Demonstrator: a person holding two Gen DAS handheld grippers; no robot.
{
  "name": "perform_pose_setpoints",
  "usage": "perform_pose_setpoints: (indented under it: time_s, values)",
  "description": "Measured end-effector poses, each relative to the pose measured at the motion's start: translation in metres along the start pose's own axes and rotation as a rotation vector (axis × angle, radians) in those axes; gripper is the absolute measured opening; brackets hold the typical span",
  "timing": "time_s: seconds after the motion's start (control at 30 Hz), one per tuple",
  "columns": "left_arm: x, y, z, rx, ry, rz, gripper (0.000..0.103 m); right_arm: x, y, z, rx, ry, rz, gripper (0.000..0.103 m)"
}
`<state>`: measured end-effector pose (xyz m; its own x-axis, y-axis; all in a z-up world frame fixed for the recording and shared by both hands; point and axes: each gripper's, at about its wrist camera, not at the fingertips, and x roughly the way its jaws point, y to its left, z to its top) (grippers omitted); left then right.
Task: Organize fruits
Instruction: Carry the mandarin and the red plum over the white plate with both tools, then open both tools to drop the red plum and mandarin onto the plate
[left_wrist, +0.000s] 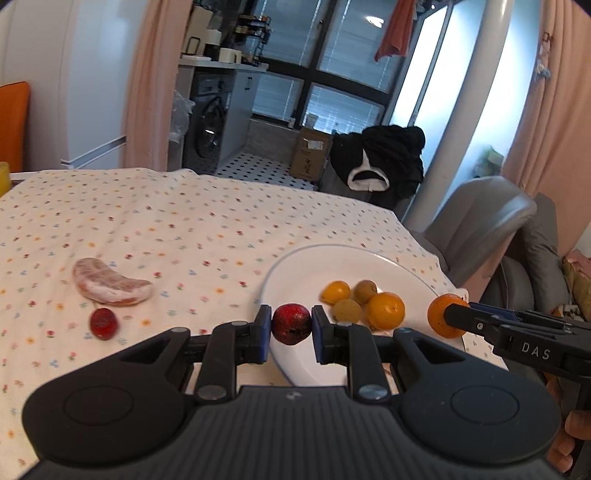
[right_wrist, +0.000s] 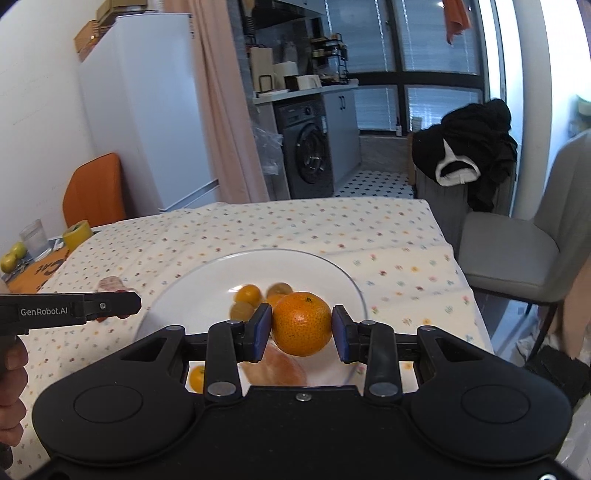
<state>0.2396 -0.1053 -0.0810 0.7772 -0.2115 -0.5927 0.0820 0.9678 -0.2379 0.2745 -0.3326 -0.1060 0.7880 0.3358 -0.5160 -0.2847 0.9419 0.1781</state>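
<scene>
Red fruit (left_wrist: 291, 324): 1 in left gripper (left_wrist: 291, 325) (another lies loose) | tangerine (right_wrist: 302, 324): 1 in right gripper (right_wrist: 302, 325)

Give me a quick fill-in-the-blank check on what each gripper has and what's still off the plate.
1. The left gripper is shut on a small ____ fruit.
2. The right gripper is shut on an ____.
3. The white plate already holds ____ small round fruits.
4. The peeled citrus segment still lies on the ____, left of the plate.

Missing words: red; orange; four; tablecloth
</scene>
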Motion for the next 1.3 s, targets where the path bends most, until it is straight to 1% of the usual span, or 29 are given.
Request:
perform_pose_setpoints:
  time_s: [0.17, 0.4, 0.53, 0.6, 0.7, 0.73, 0.87, 1.1, 1.2, 1.27, 1.3]
  values:
    - [0.012, -0.009, -0.005, 0.016, 0.036, -0.012, 0.021, 0.005, -0.009, -0.005, 0.035, 0.016, 0.009, 0.034]
    - [0.018, -0.025, -0.013, 0.045, 0.065, -0.045, 0.021, 0.006, -0.013, -0.01, 0.046, 0.029, 0.01, 0.034]
    - [0.017, -0.033, -0.015, 0.057, 0.068, -0.062, 0.021, 0.003, -0.013, -0.011, 0.05, 0.032, 0.016, 0.034]
    - [0.017, -0.037, -0.015, 0.064, 0.069, -0.072, 0.021, -0.001, -0.013, -0.01, 0.051, 0.02, 0.02, 0.037]
    - [0.016, -0.041, -0.016, 0.056, 0.067, -0.08, 0.022, -0.005, -0.013, -0.008, 0.051, 0.01, 0.018, 0.038]
    - [0.015, -0.041, -0.016, 0.057, 0.066, -0.074, 0.024, -0.006, -0.013, -0.008, 0.054, 0.009, 0.018, 0.038]
    - [0.01, -0.036, -0.014, 0.052, 0.065, -0.062, 0.025, -0.008, -0.011, -0.009, 0.049, 0.007, 0.029, 0.038]
    - [-0.012, -0.015, -0.009, 0.039, 0.031, 0.003, 0.025, -0.006, 0.008, -0.006, 0.031, 0.0, 0.073, 0.039]
    - [-0.022, -0.003, -0.008, 0.038, 0.018, 0.044, 0.029, -0.004, 0.019, -0.004, 0.016, -0.003, 0.097, 0.041]
    - [-0.029, 0.005, -0.008, 0.03, 0.009, 0.065, 0.035, -0.003, 0.028, -0.003, 0.002, -0.003, 0.112, 0.044]
    - [-0.032, 0.009, -0.009, 0.024, 0.004, 0.073, 0.037, -0.003, 0.033, -0.003, -0.005, -0.002, 0.12, 0.045]
